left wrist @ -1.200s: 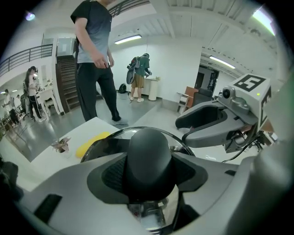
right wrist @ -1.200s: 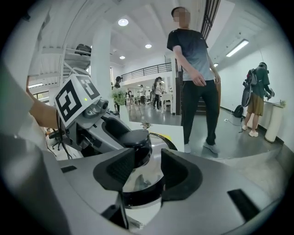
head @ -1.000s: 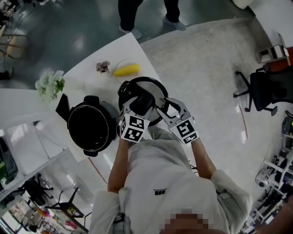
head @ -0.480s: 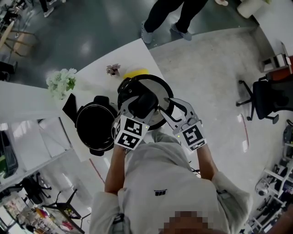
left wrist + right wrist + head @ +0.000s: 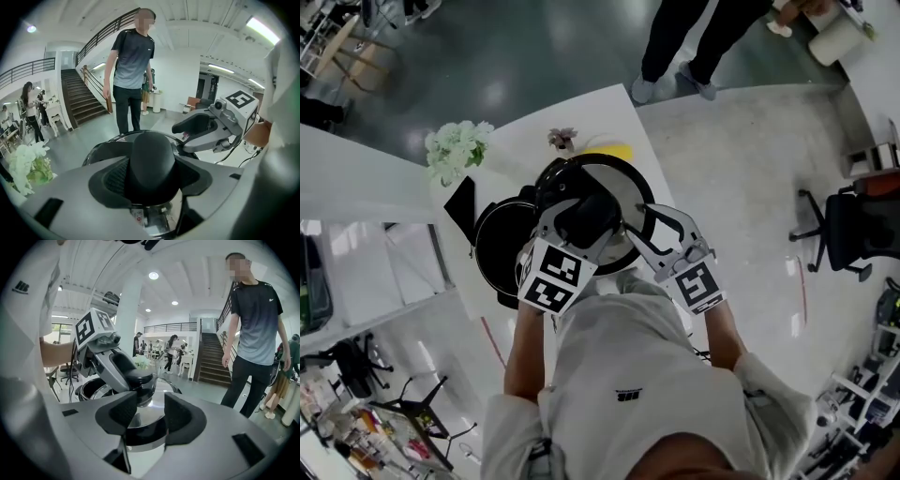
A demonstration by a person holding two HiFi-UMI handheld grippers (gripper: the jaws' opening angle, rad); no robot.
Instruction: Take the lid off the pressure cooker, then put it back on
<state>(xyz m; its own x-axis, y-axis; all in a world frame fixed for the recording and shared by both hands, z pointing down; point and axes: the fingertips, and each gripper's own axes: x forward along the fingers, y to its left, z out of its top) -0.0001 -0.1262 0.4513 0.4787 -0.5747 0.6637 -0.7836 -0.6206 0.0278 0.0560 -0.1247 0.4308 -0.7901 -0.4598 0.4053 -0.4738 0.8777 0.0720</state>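
The pressure cooker's round metal lid (image 5: 617, 190) hangs in the air above the white table (image 5: 502, 164), held level. My left gripper (image 5: 584, 221) is shut on the lid's black knob (image 5: 152, 161), which fills the space between its pads. My right gripper (image 5: 639, 228) grips the lid's near black rim (image 5: 140, 432) from the right, one jaw on each side of it. The open black pot (image 5: 499, 251) stands on the table to the left, partly under the lid. In the right gripper view the pot (image 5: 93, 389) shows behind the left gripper (image 5: 135, 377).
White flowers (image 5: 455, 152), a small dried sprig (image 5: 562, 139) and a yellow thing (image 5: 617, 151) half hidden behind the lid lie on the table's far part. A person (image 5: 698, 42) stands beyond the table. An office chair (image 5: 855, 223) is at the right.
Both grippers have risen with the lid between them. In the head view the lid now looks larger and overlaps the pot's right edge.
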